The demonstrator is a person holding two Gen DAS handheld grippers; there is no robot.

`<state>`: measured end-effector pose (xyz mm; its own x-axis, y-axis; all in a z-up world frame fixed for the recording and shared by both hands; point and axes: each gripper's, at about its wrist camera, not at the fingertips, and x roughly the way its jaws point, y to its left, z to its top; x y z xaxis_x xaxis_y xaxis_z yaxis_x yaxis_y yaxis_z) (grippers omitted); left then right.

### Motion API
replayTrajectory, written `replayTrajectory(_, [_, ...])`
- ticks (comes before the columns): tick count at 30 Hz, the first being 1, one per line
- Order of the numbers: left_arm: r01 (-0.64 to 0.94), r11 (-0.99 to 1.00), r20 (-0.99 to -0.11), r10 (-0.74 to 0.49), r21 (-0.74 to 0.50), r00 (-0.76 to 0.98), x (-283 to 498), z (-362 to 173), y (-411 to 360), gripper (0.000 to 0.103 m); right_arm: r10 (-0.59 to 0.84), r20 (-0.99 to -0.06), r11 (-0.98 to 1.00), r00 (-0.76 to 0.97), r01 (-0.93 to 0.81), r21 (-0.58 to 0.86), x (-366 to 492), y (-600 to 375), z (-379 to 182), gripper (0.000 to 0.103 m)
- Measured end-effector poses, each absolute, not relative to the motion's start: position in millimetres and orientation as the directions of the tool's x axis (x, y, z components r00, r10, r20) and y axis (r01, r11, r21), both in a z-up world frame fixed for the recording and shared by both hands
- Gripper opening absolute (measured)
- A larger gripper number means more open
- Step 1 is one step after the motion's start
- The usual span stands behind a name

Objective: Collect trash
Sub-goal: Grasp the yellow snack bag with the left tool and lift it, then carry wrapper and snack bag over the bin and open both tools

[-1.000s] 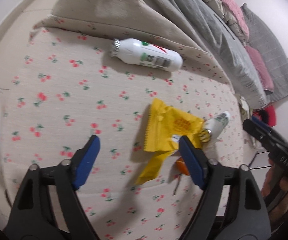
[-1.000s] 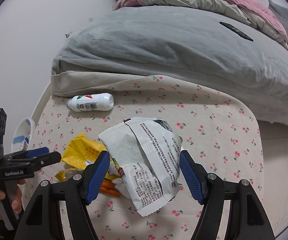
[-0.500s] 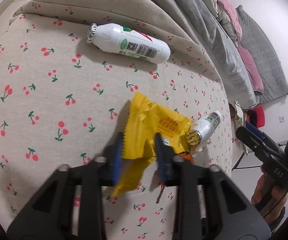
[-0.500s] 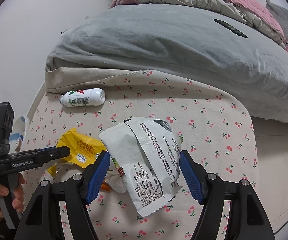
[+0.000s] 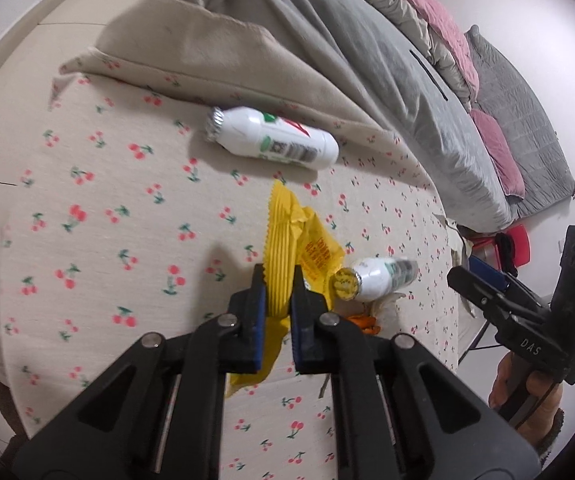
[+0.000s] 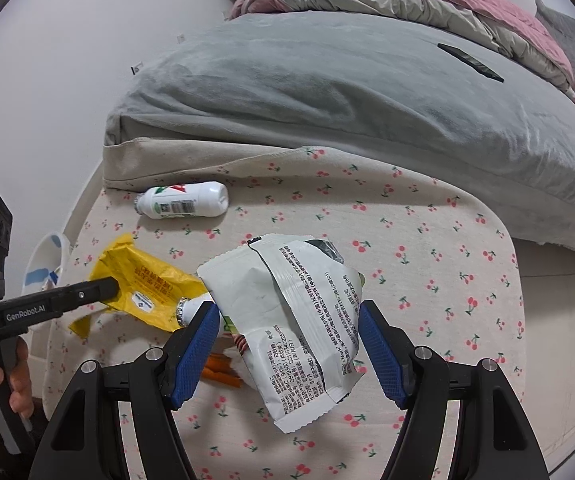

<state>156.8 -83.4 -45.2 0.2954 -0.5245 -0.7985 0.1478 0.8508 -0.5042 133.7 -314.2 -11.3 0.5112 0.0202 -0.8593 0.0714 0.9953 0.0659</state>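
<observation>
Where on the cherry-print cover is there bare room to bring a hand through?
Free: the cherry-print cover right of the white printed snack bag, and the stretch left of the yellow wrapper. Crowded: around the wrapper, small white bottle and orange scraps.

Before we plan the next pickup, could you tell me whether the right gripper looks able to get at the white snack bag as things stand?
Probably yes: the right gripper is open, straddling the white snack bag; nothing covers it.
</observation>
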Motion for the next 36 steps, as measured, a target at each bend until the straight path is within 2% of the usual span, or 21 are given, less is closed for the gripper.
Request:
replayTrajectory(11, [0.185,0.885,-0.791,-0.465,-0.427,0.398,152,-19,-59,0.011,0.043,-0.856,0.998,0.515,0.020,0.062,143,-287,-12,0.072])
replayTrajectory(36, [0.065,0.938,-0.798,-0.326,-0.342,0.506,128,-9,73,0.011,0.140,-0.850,0.985,0.509,-0.163,0.065,171,-181,-20,0.072])
